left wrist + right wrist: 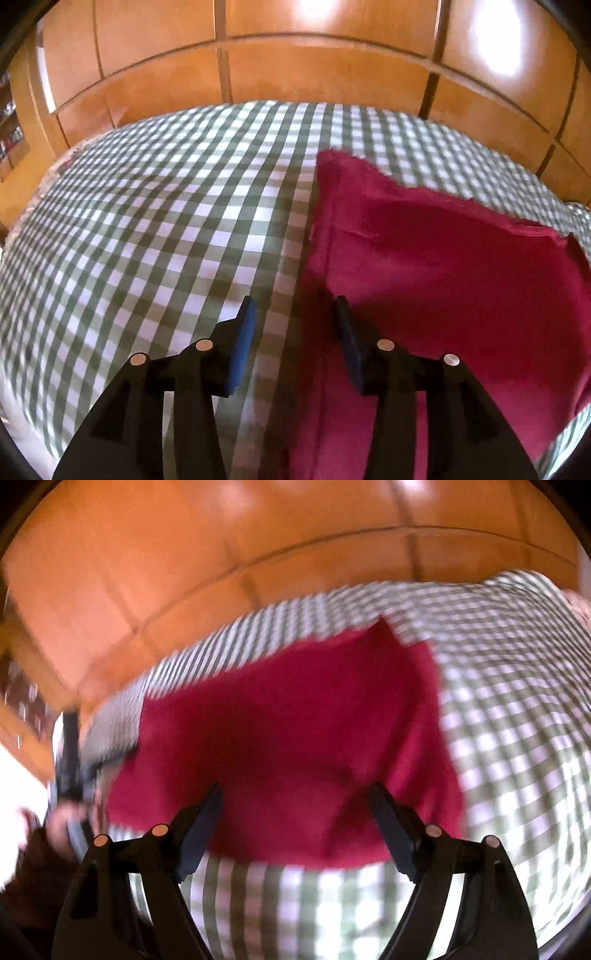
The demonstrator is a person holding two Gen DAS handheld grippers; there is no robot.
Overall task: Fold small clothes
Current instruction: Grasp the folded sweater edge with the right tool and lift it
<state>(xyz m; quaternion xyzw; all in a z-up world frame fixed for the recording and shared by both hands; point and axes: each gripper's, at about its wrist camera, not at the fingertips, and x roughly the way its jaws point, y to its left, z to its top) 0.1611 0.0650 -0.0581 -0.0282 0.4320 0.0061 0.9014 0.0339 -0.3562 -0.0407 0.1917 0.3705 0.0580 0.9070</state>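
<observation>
A dark red cloth [424, 258] lies flat on the green-and-white checked cover [147, 221], with its far edge folded over. My left gripper [295, 306] is open and empty, just above the cloth's left edge; one finger hangs over the cover, the other over the cloth. In the right wrist view, which is blurred, the same red cloth [288, 731] lies ahead on the checked cover [517, 720]. My right gripper [297, 790] is wide open and empty above the cloth's near edge. The left gripper [70, 760] and the hand holding it show at the far left.
Wooden wardrobe doors [295, 55] stand behind the far edge of the bed. A shelf with small items [11, 136] is at the far left. Checked cover stretches to the left of the cloth.
</observation>
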